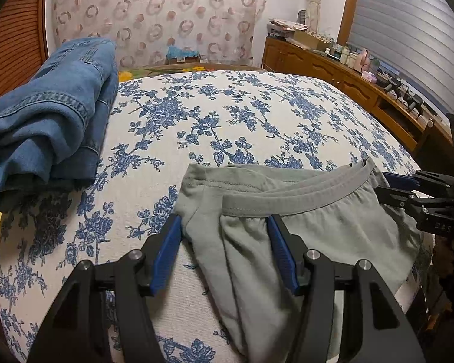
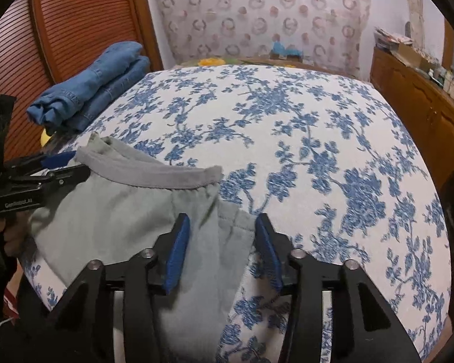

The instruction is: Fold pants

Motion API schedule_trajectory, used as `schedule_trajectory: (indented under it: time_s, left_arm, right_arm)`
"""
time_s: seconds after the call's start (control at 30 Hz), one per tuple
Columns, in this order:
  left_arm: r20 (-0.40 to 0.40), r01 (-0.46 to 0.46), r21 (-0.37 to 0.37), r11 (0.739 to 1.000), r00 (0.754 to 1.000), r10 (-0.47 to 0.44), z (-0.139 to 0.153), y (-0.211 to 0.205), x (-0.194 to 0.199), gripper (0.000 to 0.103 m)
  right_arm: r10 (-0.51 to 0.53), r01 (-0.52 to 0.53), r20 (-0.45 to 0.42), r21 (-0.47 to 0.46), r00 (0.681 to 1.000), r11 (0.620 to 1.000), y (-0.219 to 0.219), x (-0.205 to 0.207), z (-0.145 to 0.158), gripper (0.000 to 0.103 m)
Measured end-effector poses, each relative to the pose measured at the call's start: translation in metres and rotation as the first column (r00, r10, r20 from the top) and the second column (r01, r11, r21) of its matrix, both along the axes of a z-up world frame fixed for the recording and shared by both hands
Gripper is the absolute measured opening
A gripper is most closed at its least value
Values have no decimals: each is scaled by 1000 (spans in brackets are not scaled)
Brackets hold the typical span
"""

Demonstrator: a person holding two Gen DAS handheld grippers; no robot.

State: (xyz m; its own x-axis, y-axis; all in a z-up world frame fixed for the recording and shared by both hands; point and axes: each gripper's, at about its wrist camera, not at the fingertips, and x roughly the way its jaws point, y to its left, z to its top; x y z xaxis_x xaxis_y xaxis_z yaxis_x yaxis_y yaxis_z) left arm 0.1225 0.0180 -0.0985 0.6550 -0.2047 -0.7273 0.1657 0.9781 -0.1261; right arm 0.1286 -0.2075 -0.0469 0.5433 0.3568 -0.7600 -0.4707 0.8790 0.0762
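Note:
Grey-green pants (image 1: 302,230) with a grey waistband (image 1: 290,199) lie folded at the near edge of the bed, partly hanging over it. My left gripper (image 1: 224,227) is open, its blue pads on either side of the left folded edge of the fabric. My right gripper (image 2: 221,227) is open over the right hem end of the pants (image 2: 121,217). Each gripper shows at the side of the other's view: the right one (image 1: 390,187) by the waistband's end, the left one (image 2: 72,165) by the waistband (image 2: 166,175).
The bed has a white cover with blue flowers (image 1: 227,115). Folded blue jeans (image 1: 54,121) lie at its far left edge, also in the right wrist view (image 2: 97,87). A wooden cabinet (image 1: 333,69) with clutter runs along the right. A slatted wooden door (image 2: 75,30) stands left.

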Motion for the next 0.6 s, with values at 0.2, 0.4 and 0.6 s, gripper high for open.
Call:
schedule_trajectory:
  time_s: [0.2,0.4,0.6]
  left_arm:
    - [1,2,0,1000,1000,-2,0,0,0,58]
    - [-28,27,-63,998,999,-29,5,9,3,58]
    - [-74,27,-118,993,997,-36,6,15,14,58]
  right_arm:
    - [14,-14,40,13,999,1000,2,-2,-5,36]
    - [15,-15,48,3,999,1000,3,-4,-5,36]
    - [16,-16,53,3,998,1000,4,-5,-5,36]
